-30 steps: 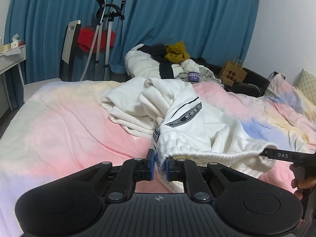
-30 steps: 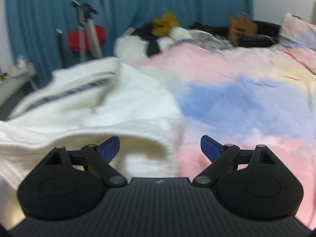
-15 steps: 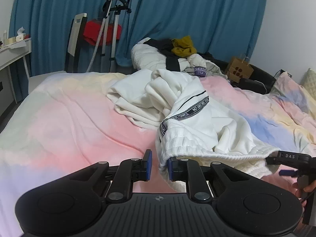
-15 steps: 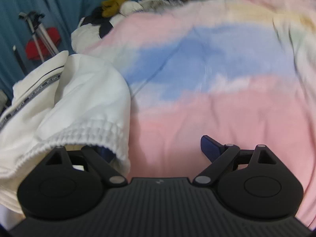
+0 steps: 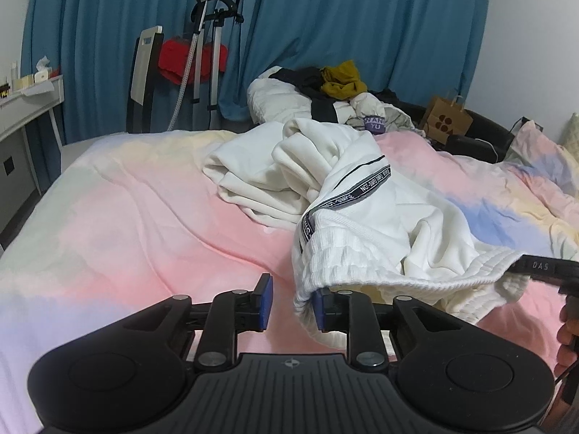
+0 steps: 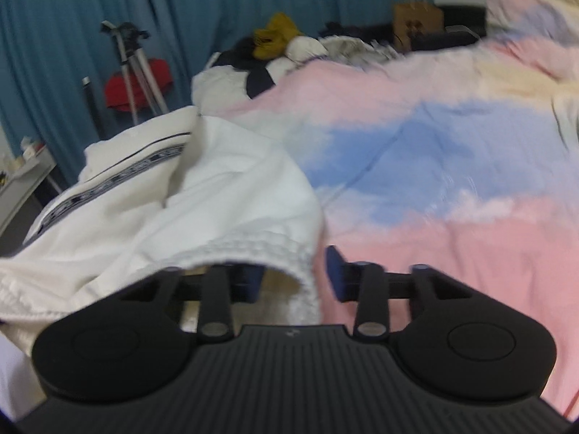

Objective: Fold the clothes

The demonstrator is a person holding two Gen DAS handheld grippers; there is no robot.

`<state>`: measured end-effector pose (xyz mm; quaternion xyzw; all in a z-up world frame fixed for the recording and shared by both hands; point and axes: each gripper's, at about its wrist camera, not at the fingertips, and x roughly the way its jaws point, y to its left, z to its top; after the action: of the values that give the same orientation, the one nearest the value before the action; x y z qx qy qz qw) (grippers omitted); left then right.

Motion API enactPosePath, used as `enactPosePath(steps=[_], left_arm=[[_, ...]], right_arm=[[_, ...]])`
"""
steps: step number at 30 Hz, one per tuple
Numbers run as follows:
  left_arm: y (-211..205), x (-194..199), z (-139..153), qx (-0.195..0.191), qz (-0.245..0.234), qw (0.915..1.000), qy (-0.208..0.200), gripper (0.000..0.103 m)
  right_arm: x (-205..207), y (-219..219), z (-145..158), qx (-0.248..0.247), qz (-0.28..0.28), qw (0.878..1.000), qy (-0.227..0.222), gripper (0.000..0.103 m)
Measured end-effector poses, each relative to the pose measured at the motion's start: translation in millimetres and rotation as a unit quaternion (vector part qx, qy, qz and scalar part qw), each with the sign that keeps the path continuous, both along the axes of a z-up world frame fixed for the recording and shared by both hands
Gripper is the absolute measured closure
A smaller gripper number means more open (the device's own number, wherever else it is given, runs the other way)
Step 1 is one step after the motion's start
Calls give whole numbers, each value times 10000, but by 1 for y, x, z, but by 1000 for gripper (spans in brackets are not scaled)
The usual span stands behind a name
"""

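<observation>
A white garment (image 5: 362, 213), crumpled and bearing a grey lettered band, is seen lying on a pastel bedcover (image 5: 119, 224) of pink, yellow and blue, occupying the centre and right of the left wrist view. Its ribbed elastic hem (image 5: 362, 275) runs across the lower centre of that frame.

The left gripper (image 5: 289, 303) is recorded at the bottom centre of its view with its jaws opening. A moderate gap is observed between the blue pads (image 5: 264, 302); one end of the hem hangs in that gap against the pad on the right, while the pad on the left stands clear of the cloth. No firm pinch is observed.

The right gripper (image 6: 295, 276) is recorded at the bottom centre of the right wrist view, which is blurred, with its jaws closing. The hem's other end (image 6: 289, 249) is seen draped between the pads; the pad on the left is partly covered by cloth and the pad on the right stands just beside it. Whether the cloth is yet pressed cannot be told.

At the right edge of the left wrist view, a black finger of the right gripper is noted under the hem, with part of a hand (image 5: 568, 340) below it.

A pile of clothes (image 5: 325, 97) is noted in the upper centre, before blue curtains (image 5: 362, 25).
</observation>
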<state>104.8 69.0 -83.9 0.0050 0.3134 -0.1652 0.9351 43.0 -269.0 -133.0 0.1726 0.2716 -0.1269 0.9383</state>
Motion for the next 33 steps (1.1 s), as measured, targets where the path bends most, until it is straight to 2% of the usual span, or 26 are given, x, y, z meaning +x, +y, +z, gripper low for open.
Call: enactPosePath(steps=[2, 7, 12, 15, 17, 20, 22, 27, 30, 32, 33], left_arm=[[-1, -2, 0, 66, 2, 10000, -26, 76], [-3, -9, 0, 191, 3, 9998, -101, 47], [-9, -22, 1, 563, -132, 9978, -313, 27], [-25, -41, 0, 1068, -677, 9898, -659, 23], [-39, -56, -5, 1494, -1079, 9778, -998, 20], [-58, -72, -15, 2048, -1371, 9588, -1410, 20], [-68, -74, -20, 2291, -1383, 9502, -1596, 20], [-84, -56, -27, 2658, -1247, 9377, -1857, 25], [-95, -41, -35, 2916, -1231, 9309, -1824, 38], [-95, -32, -35, 2896, -1057, 9347, -1766, 54], [-92, -26, -32, 2765, -944, 9409, -1712, 69]], right_arm=[[-1, 1, 4, -139, 17, 9999, -102, 83], [-9, -3, 16, -56, 41, 9989, -455, 86], [-23, 4, 37, -227, 115, 9956, -898, 88], [-31, 8, 50, -390, 151, 9923, -1165, 89], [-34, 10, 55, -450, 162, 9909, -1255, 89], [-33, 11, 55, -505, 191, 9908, -1238, 89], [-31, 11, 52, -541, 188, 9916, -1155, 89], [-22, 4, 37, -518, 78, 9963, -675, 89], [-18, 1, 27, -508, 4, 9979, -404, 88], [-15, 2, 17, -570, -14, 9983, -149, 87], [-13, 2, 11, -569, 6, 9984, 35, 87]])
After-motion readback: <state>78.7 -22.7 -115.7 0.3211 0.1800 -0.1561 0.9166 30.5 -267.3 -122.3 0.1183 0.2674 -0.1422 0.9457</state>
